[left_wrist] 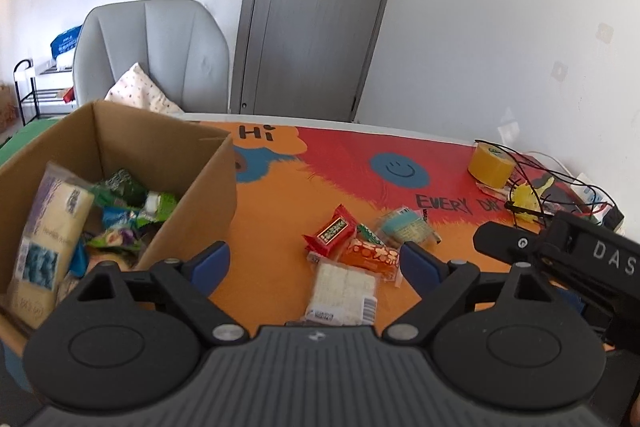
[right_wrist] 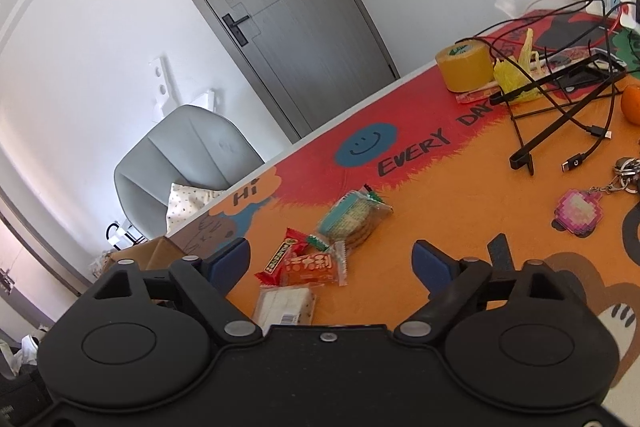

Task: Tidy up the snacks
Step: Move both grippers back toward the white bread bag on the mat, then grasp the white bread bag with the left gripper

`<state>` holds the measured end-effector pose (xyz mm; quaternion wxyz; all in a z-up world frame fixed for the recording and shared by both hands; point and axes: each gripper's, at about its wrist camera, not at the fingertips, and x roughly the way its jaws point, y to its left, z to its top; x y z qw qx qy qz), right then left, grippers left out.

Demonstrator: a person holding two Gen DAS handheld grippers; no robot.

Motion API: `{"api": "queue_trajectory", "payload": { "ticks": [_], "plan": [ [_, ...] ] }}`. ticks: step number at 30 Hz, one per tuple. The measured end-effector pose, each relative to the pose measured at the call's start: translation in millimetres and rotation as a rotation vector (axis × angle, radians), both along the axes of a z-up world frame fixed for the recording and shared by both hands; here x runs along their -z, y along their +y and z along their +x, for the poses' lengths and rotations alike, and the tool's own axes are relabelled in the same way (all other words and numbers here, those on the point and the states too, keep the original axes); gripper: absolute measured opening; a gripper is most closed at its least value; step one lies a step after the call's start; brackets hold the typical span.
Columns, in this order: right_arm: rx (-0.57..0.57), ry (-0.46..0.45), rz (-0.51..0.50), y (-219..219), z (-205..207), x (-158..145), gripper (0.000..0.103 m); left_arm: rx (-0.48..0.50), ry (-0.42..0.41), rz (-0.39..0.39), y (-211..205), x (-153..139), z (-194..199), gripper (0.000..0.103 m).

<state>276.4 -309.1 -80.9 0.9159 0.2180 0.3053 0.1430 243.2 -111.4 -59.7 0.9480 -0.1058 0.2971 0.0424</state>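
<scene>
Straight ahead of both grippers, on the orange part of the printed mat (left_wrist: 280,195), lie four loose snacks in one small cluster: white cracker pack (left_wrist: 344,291) nearest, orange packet (left_wrist: 370,253) and red bar (left_wrist: 330,233) just beyond it and touching, teal-topped biscuit pack (left_wrist: 404,225) farthest. Left gripper (left_wrist: 316,263) spread wide, nothing between its blue pads (left_wrist: 210,263); right gripper (right_wrist: 332,263) likewise released and empty. Cracker pack close under both sets of fingertips, its long axis running roughly along each gripper's pointing line, so jaws would close across its short width. Cardboard box (left_wrist: 192,187), already holding several snacks, stands directly left of the left gripper, well away from the right one. Left hand therefore judged better placed for carrying into the box. Tape roll (right_wrist: 466,67) and cables (right_wrist: 560,99) sit well apart, at the far right.
</scene>
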Motion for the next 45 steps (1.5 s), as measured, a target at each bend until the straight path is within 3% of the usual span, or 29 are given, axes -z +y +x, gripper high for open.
{"api": "queue_trajectory", "payload": {
  "ticks": [5, 17, 22, 24, 27, 31, 37, 45],
  "plan": [
    [-0.005, 0.019, 0.005, 1.0, 12.1, 6.0, 0.085, 0.022, 0.035, -0.041, -2.9, 7.3, 14.5, 0.088],
    [-0.035, 0.092, 0.030, 4.1, 36.4, 32.4, 0.074, 0.048, 0.134, -0.038, -13.2, 44.6, 40.4, 0.085],
    [-0.048, 0.102, 0.034, 6.9, 42.0, 36.9, 0.074, 0.046, 0.172, -0.053, -12.8, 58.0, 47.9, 0.074],
    [-0.050, 0.104, 0.032, 8.2, 43.1, 38.0, 0.074, 0.048, 0.162, -0.033, -15.1, 58.7, 48.0, 0.069],
    [-0.058, 0.112, 0.030, 11.6, 44.3, 40.6, 0.074, 0.056, 0.150, -0.026, -16.8, 58.9, 49.0, 0.048],
    [-0.074, 0.112, 0.015, 16.5, 46.7, 42.6, 0.073, 0.027, 0.149, -0.059, -10.6, 53.4, 46.3, 0.046],
    [-0.076, 0.116, 0.007, 19.8, 53.5, 44.7, 0.070, -0.042, 0.072, -0.059, -1.3, 37.3, 38.0, 0.045],
    [-0.094, 0.133, 0.018, 29.6, 65.0, 48.7, 0.064, -0.072, 0.065, -0.083, 7.4, 39.8, 37.9, 0.045]
  ]
}}
